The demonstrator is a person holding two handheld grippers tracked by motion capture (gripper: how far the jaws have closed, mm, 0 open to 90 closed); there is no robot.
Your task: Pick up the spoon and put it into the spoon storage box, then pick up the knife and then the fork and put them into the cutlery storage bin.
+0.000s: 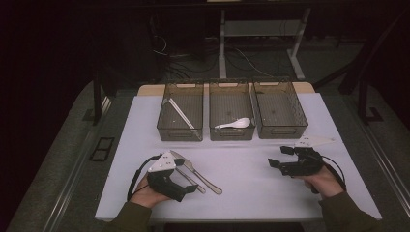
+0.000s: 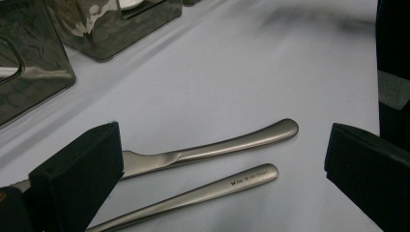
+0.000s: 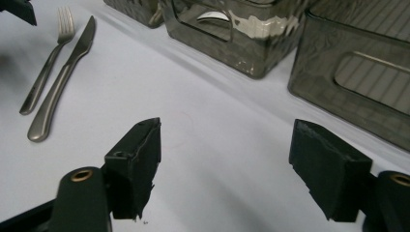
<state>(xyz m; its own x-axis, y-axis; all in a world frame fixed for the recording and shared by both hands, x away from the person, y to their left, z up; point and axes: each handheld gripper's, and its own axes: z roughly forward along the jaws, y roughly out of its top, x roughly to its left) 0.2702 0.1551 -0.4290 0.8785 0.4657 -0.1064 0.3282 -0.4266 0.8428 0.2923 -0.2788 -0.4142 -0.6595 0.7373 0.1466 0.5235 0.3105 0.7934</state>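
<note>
Black jaws of the left gripper (image 2: 222, 159) stand spread wide over two handles on the white table (image 1: 251, 169) — the knife (image 2: 212, 147) and the fork (image 2: 193, 193), lying side by side, nearly touching. That closeness is the likely trouble: closing here could catch both handles at once, or pinch one and nudge the other askew. Smooth metal lying flat on the cloth may also slip out of the pads as they close. The right gripper (image 1: 286, 159) rests well apart near the table's right side, its jaws spread too and holding nothing. Three bins stand in a row beyond: the left bin (image 1: 180, 126) holds a long utensil leaning inside, the middle bin (image 1: 232, 128) a white spoon (image 1: 235, 123), and the right bin (image 1: 281, 123) looks empty. Nothing lies between the cutlery and the bins.
</note>
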